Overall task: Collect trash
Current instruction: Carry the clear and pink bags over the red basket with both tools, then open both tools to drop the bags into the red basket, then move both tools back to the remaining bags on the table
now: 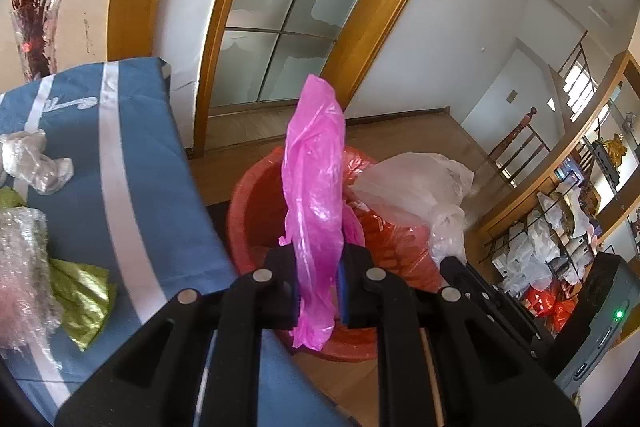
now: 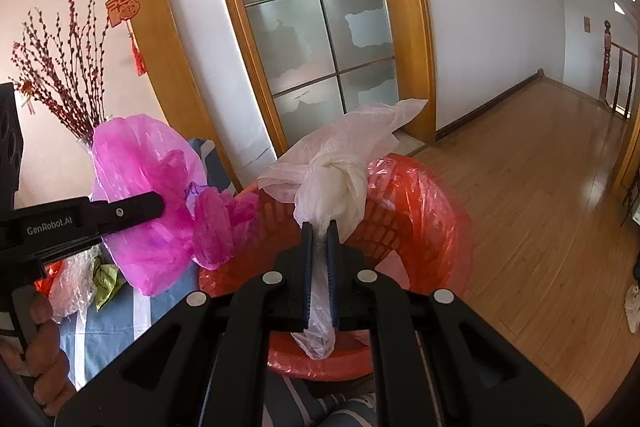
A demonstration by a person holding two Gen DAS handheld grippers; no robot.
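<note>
Both claws are gripping bags, the left gripper [image 1: 316,291] clamping the pink bag [image 1: 314,187], the right gripper [image 2: 319,283] pinching the knotted white bag [image 2: 340,183], with the red bin [image 2: 404,211] lying just ahead and below both.

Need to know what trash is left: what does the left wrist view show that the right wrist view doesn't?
Left wrist only: crumpled clear plastic on the blue cloth, cluttered shelves. Right wrist only: the knot in the white bag, open wooden floor. Both: red basket, pink bag in the left gripper, white bag in the right gripper.
</note>
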